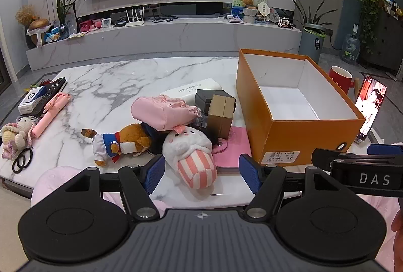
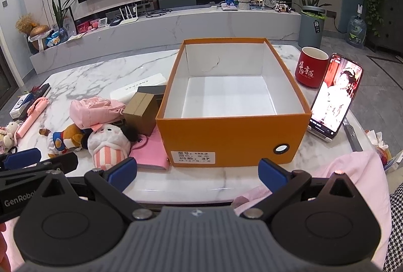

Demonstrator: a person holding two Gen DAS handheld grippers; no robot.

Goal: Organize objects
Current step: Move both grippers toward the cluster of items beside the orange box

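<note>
"DAS" and "GenRobo" on tongs (image 1: 372, 177); "37" on orange box (image 2: 234, 138) label (image 2: 192, 156).

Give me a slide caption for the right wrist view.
Open right tool hovers before the empty orange shoebox, plush toys piled on the marble table to its left.

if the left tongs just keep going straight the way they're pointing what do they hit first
Most likely the striped pink-and-white plush, lying right between and just beyond the open left tongs. Depth is hard to judge, though.
</note>
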